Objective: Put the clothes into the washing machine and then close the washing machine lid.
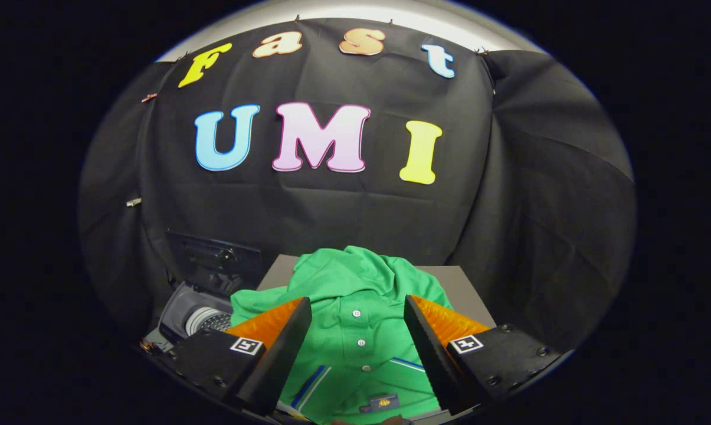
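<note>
Gripper (358, 310) fingers stand spread apart over the green polo shirt (355, 283); washing machine (199, 316) sits just beside that shirt.

From here I see the green polo shirt (355, 313) covering most of the grey surface (458, 283) beneath it. The washing machine (199, 316) at lower left is partly hidden behind my gripper (358, 313), whose spread fingers also mask the shirt's sides.

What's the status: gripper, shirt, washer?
Gripper open, fingers either side of green polo shirt, not pressing. Shirt lies on grey table. Washing machine beside it, lid up, drum visible. Nothing blocking.
</note>
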A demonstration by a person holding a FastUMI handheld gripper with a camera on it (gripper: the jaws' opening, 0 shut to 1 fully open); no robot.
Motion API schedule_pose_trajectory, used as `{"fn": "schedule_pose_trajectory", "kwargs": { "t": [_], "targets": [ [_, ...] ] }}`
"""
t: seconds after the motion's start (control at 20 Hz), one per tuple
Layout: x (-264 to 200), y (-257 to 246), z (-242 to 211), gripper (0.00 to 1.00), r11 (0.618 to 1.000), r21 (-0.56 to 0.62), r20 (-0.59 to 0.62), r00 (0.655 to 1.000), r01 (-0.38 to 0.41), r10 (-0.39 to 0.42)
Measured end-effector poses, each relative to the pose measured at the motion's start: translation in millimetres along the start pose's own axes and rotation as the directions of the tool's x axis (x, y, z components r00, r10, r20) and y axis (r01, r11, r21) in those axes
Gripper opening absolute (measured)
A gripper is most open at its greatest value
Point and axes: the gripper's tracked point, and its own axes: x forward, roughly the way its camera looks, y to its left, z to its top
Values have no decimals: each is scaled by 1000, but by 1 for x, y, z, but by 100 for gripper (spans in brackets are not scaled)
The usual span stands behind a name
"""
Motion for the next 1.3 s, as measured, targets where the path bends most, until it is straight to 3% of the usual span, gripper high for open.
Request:
{"fn": "schedule_pose_trajectory", "kwargs": {
  "t": [0.35,0.45,0.6,0.7,0.85,1.05,1.3],
  "targets": [
    [53,2,-34,99,1000,-4,-138,990,7,-7],
    [61,5,-49,99,1000,4,-197,980,-21,21],
    [63,10,-49,97,995,67,-196,977,-69,81],
    [71,13,-52,87,992,51,-152,981,-111,118],
    [68,8,-42,20,991,109,-145,985,-79,95],
    [63,12,-38,20,989,134,-176,981,-59,82],
    [35,7,5,19,974,218,-156,984,-55,91]
  ]
}}
